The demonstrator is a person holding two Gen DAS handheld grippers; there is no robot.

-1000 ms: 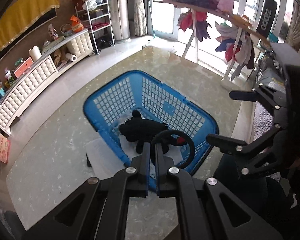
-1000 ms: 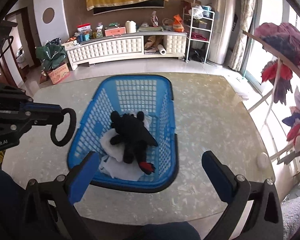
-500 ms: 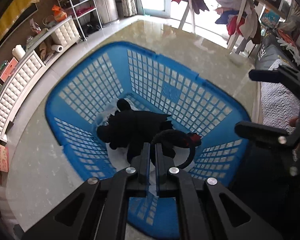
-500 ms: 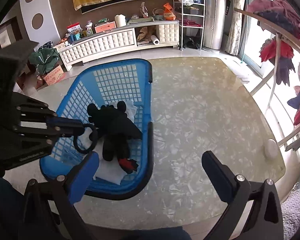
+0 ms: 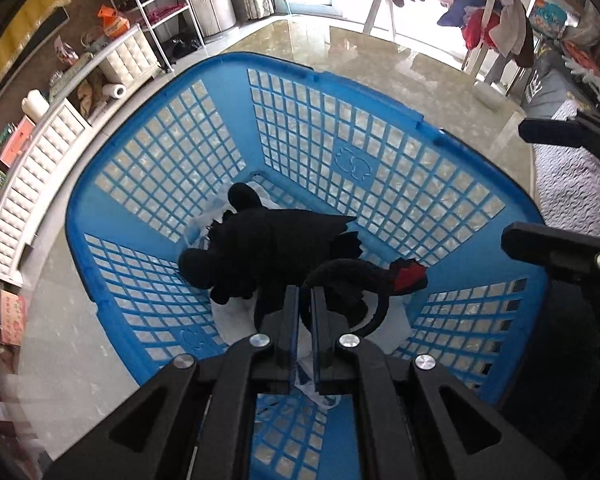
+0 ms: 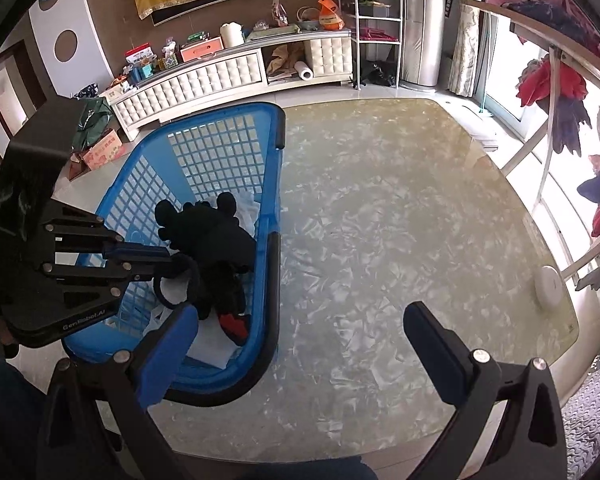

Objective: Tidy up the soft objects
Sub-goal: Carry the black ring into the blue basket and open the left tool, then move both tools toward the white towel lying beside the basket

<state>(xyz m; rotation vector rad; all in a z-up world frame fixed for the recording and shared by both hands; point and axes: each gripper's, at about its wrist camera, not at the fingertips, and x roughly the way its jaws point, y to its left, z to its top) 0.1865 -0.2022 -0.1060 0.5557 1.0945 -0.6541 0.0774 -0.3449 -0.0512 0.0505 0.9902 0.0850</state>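
Observation:
A blue plastic laundry basket (image 5: pixel 372 168) stands on the marble table, also in the right wrist view (image 6: pixel 224 148). A black plush dragon (image 5: pixel 276 248) with a red tail tip lies in it on white cloth (image 5: pixel 228 320); it also shows in the right wrist view (image 6: pixel 216 236). My left gripper (image 5: pixel 305 294) is shut on a thin black ring (image 5: pixel 380 312) and holds it low inside the basket, over the plush. The ring shows in the right wrist view (image 6: pixel 180 280). My right gripper (image 6: pixel 296 340) is open and empty above the table, right of the basket.
The marble table (image 6: pixel 400 240) stretches right of the basket, with a small white round object (image 6: pixel 550 286) near its right edge. A white cabinet (image 6: pixel 204 80) with clutter stands beyond. A drying rack with clothes (image 5: pixel 492 20) stands by the window.
My left gripper has moved forward and down with the ring, from the basket's near rim to low over the plush. The right gripper has shifted right, away from the basket.

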